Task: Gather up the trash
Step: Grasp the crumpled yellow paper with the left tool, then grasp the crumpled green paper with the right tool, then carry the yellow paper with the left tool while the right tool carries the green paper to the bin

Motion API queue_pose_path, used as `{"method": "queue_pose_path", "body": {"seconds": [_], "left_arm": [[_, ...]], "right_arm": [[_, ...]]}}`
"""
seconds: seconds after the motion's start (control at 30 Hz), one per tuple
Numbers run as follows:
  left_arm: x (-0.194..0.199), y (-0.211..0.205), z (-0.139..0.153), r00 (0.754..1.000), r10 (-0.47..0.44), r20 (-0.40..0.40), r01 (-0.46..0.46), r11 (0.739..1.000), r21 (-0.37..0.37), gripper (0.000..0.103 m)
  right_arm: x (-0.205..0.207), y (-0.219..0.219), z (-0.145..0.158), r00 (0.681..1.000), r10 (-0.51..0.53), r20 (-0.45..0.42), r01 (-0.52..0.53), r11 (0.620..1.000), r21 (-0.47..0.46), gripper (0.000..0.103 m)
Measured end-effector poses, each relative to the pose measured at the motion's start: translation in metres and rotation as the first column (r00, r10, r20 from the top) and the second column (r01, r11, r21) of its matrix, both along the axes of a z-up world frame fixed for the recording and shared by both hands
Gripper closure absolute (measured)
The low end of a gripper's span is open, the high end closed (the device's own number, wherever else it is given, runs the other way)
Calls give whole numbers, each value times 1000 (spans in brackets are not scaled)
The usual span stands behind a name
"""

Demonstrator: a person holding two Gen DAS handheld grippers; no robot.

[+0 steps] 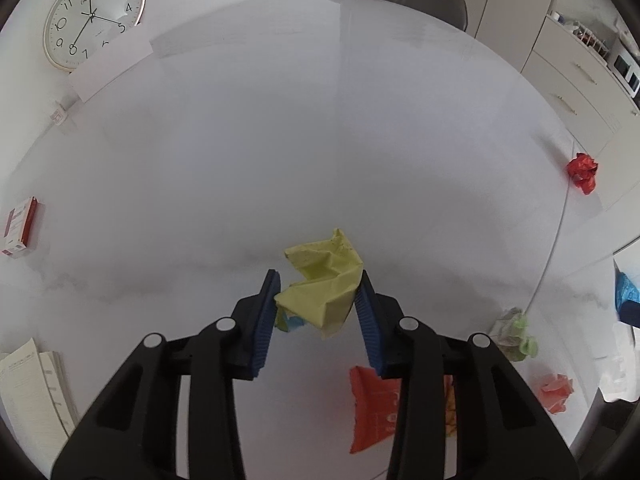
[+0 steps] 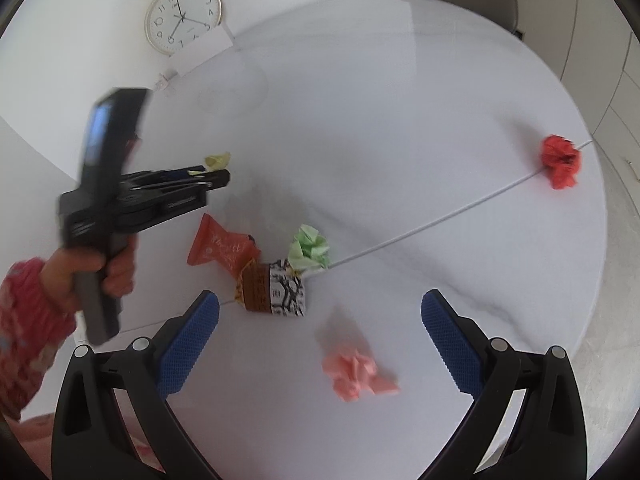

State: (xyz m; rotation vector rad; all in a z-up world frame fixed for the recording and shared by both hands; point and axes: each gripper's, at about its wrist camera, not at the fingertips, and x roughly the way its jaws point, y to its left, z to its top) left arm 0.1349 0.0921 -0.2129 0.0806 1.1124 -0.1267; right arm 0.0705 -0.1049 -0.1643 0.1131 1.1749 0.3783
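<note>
My left tool holds a crumpled yellow paper pinched between its blue pads, lifted clear of the white surface. The grip looks thin: only the paper's lower folds sit between the pads, most of the wad sticks out ahead, and a loose flap hangs down below. If I swing quickly, I judge the paper could slide out or unfold and drop back among the rest.

My right tool is wide open and holds nothing, hovering above the pink paper ball, which lies between its fingers in that view. The right view is blurred, so I can't tell how high the tool sits.

Left to collect on the surface: the orange wrapper, the brown and white packet, the green paper ball just beside the packet, and the red paper ball well apart near the far edge. I see no bin in either view, so I can't say where the yellow paper should go.

Other risks: the packet and green ball touch, so a careless pinch may grab both or knock one away. The red ball sits close to the rim, where a nudge could push it off.
</note>
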Motion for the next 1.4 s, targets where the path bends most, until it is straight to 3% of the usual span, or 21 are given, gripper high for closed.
{"method": "queue_pose_path", "body": {"seconds": [0.13,0.23,0.37,0.47,0.5,0.7,0.87,1.13,1.4], "left_arm": [[-16,-4,18,1000,-2,12,2,999,-32,65],[-30,-6,25,1000,-4,17,4,999,-38,65],[-37,-1,29,1000,0,21,1,999,-38,65],[-35,6,28,1000,2,23,-1,1000,-26,65],[-37,7,29,1000,4,21,-4,1000,-28,65],[-49,2,47,999,-8,51,9,1000,-30,65],[-74,-15,75,995,-42,91,44,999,-25,65],[-117,-70,116,983,-128,132,138,988,-69,64],[-157,-138,113,957,-275,91,282,956,-76,64]], "right_arm": [[27,20,-26,999,18,-50,-18,1000,-3,7],[41,32,-45,996,23,-84,-26,999,-33,19],[48,41,-57,995,13,-103,-21,997,-77,40],[51,46,-54,995,29,-97,-40,993,-111,69],[51,46,-53,995,31,-97,-42,993,-113,72],[46,40,-42,998,20,-63,-26,994,-107,72],[24,12,-6,1000,-27,-6,27,998,-49,72],[-70,-72,53,984,-164,75,166,986,-13,72],[-159,-142,54,937,-341,75,345,937,-50,72]]}}
